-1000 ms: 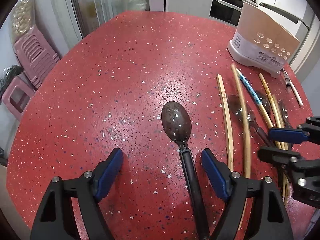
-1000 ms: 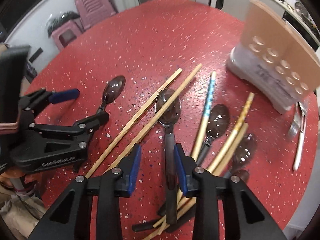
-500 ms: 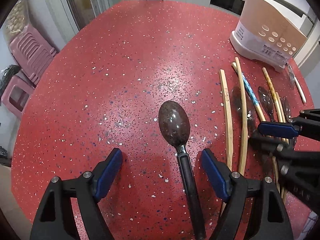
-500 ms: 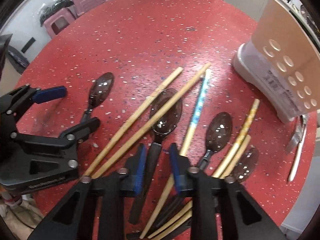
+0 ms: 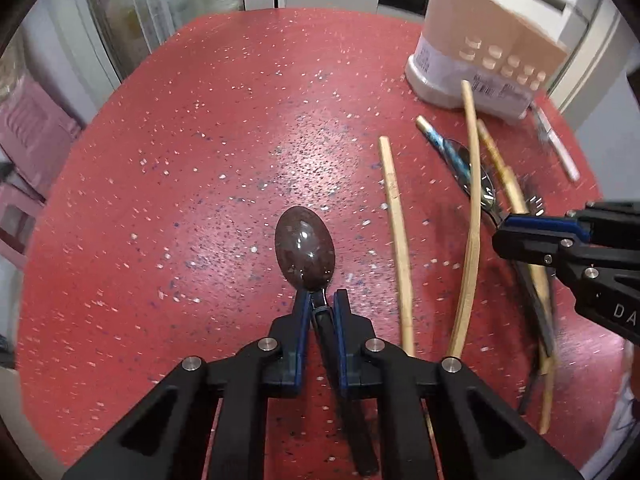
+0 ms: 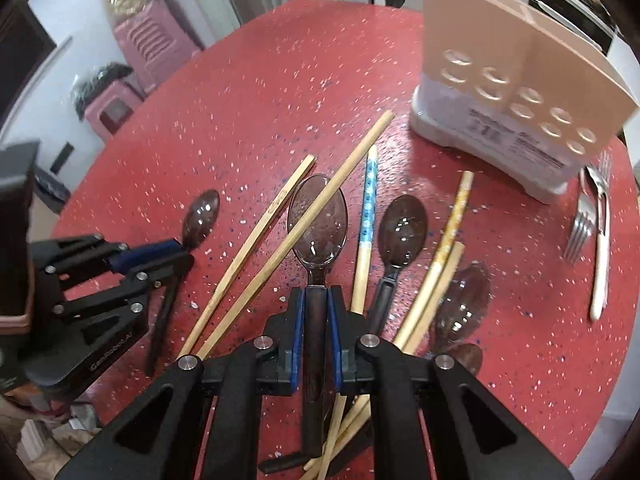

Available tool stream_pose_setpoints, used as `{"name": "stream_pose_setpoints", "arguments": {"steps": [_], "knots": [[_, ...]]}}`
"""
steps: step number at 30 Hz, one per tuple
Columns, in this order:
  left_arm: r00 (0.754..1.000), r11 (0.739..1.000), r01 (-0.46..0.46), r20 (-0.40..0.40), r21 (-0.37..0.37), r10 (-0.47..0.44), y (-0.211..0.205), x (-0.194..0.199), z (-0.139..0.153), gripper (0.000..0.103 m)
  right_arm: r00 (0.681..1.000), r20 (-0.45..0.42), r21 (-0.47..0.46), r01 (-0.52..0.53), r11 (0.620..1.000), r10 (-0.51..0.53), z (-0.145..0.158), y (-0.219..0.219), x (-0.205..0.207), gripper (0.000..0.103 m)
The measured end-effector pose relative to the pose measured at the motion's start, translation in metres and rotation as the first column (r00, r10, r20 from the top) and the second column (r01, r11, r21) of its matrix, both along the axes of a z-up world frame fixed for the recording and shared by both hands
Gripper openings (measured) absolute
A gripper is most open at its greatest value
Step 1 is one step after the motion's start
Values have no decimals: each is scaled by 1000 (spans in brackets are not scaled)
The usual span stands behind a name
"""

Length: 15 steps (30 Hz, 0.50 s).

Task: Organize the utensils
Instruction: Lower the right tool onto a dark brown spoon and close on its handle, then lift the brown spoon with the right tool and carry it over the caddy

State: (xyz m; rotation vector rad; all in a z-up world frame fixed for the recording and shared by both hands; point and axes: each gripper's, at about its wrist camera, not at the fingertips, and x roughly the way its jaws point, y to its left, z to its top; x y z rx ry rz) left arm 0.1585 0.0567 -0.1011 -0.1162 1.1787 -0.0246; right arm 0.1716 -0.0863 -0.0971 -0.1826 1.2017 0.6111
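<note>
Table [image 6: 280,80]: round, red speckled top; carries everything listed.

Utensil holder [image 6: 516,96]: tan slotted front on a white base, upright near the far right edge. Judged to be where the loose pieces go.

Left gripper [image 5: 321,312]: jaws have just been closing and now press the neck of the lone spoon [image 5: 305,250], just behind its bowl. The spoon lies apart from the rest, toward the table's middle, bowl pointing away.

Right gripper [image 6: 316,308]: jaws have just been closing and now clamp the dark handle of the clear spoon [image 6: 318,220] in the pile, just below its bowl. A bamboo chopstick [image 6: 304,224] lies across that bowl.

Pile, near right edge: two bamboo chopsticks, one blue-patterned chopstick [image 6: 370,200], a yellow-patterned one [image 6: 456,216], two more dark-handled spoons [image 6: 402,232].

Forks [image 6: 588,216]: beside the holder's right end, with a white-handled piece.

Handling, judged: the spoons look light and stiff, with smooth, slippery bowls; the neck or upper handle gives the flattest purchase. Lifting the clear spoon will likely tip the chopstick resting on it. Chopsticks are thin, stiff, prone to roll; grip them mid-length.
</note>
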Motion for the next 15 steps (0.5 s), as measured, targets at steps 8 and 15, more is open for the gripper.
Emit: {"name": "stream_pose_setpoints", "arguments": {"steps": [8,15], "knots": [[986,994,-25,162,-106,42,13,-28,23,34,999,0,247,49,968,-51,24,-30,-8,13],[954,992,-24,294,-123,60,21,-34,58,34,986,69,332,120,935,-151,41,-57,-17,13]]}}
